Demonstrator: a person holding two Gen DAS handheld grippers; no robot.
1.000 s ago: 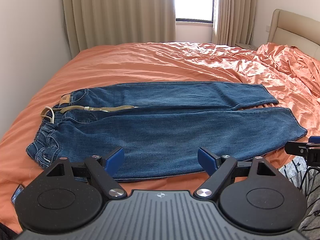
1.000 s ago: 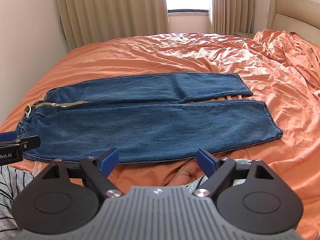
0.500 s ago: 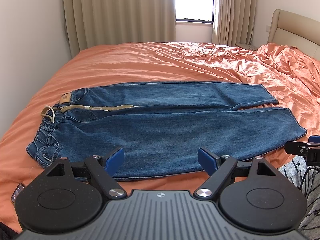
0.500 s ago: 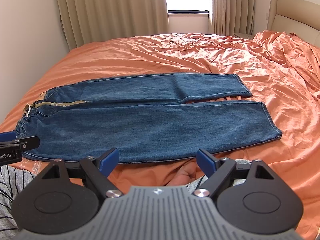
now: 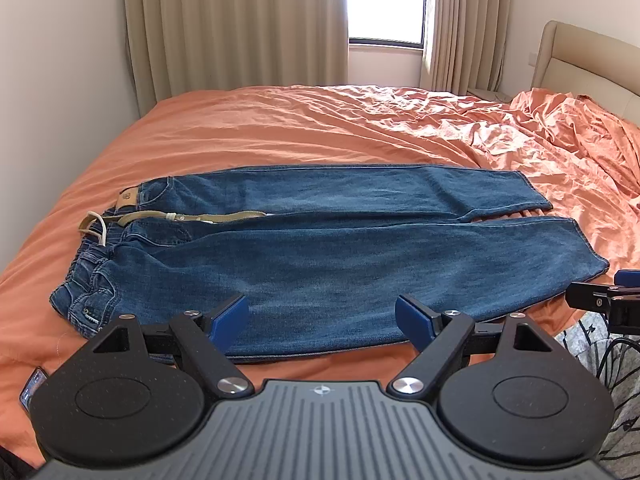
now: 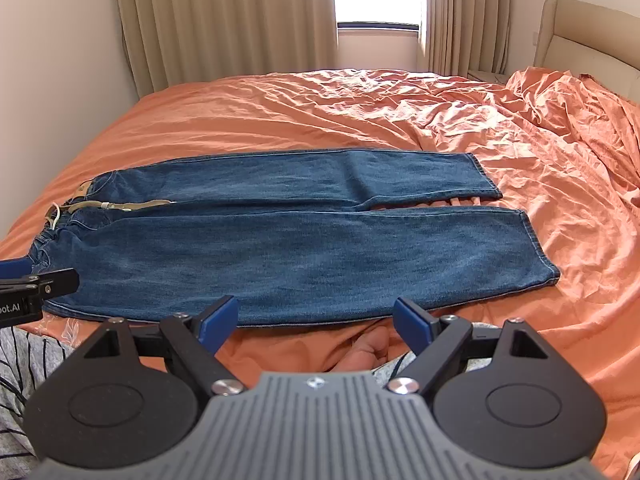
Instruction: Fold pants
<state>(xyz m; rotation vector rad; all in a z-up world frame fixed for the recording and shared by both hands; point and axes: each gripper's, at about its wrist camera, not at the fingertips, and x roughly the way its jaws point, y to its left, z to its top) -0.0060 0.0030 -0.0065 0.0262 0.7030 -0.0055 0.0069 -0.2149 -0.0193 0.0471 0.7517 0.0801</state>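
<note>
Bright daylight from blown-out window (image 5: 386, 2); sharp focus — fisheye-bowed edges

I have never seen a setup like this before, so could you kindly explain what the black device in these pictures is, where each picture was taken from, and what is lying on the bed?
There is no robot here: a person holds a two-finger gripper in each hand, and a wide-angle camera on each one looks forward along its fingers. One picture comes from the left gripper, the other from the right gripper. The black discs and blue-tipped fingers at the bottom are the gripper itself. Each gripper's tip also shows at the edge of the other's picture.

On the orange bedsheet a pair of blue jeans lies flat and unfolded, legs side by side, waistband to the left with a tan belt through it.

Both grippers are open and hold nothing; they sit at the near edge of the jeans.
</note>
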